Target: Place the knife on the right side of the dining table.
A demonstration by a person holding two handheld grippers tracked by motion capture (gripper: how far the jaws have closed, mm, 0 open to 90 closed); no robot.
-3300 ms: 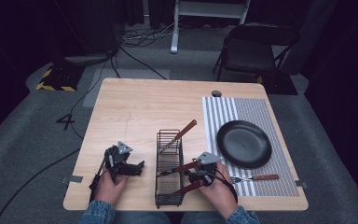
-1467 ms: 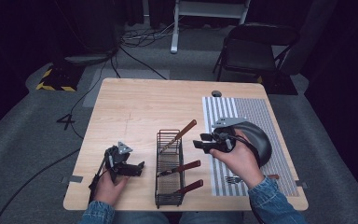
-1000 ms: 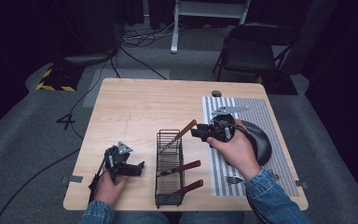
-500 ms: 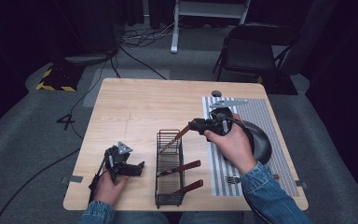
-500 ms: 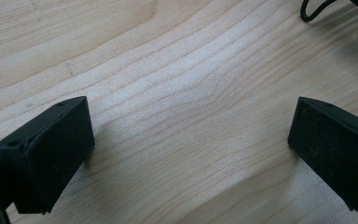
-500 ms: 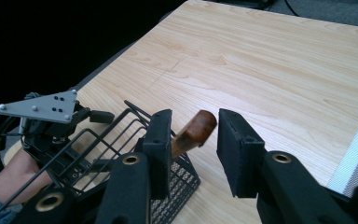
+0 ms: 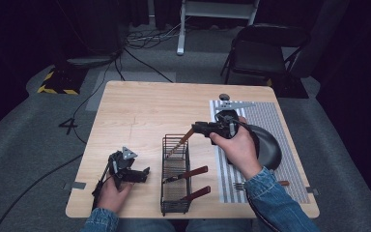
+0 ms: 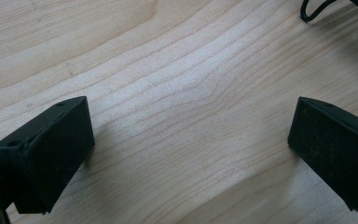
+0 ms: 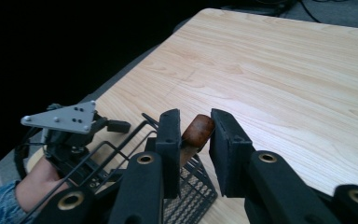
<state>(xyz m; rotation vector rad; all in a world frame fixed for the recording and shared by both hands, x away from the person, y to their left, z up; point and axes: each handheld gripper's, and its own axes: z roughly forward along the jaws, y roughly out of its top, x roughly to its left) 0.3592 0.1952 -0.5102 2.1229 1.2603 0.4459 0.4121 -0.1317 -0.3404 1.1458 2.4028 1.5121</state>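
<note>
Wooden counter point(image 7: 140, 111), wire rack point(image 7: 175, 176) near front edge. Right tongs point(image 9: 193, 135) have just been closing on wooden handle point(image 9: 196, 132) sticking from rack, contact unclear. Left tongs point(image 8: 191, 144) spread over bare wood.

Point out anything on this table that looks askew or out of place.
Little stands out. One wooden-handled utensil leans slanted out of the wire rack, and the right claw has just been closing around its handle end. A fork lies on the striped mat beside the dark pan.
</note>
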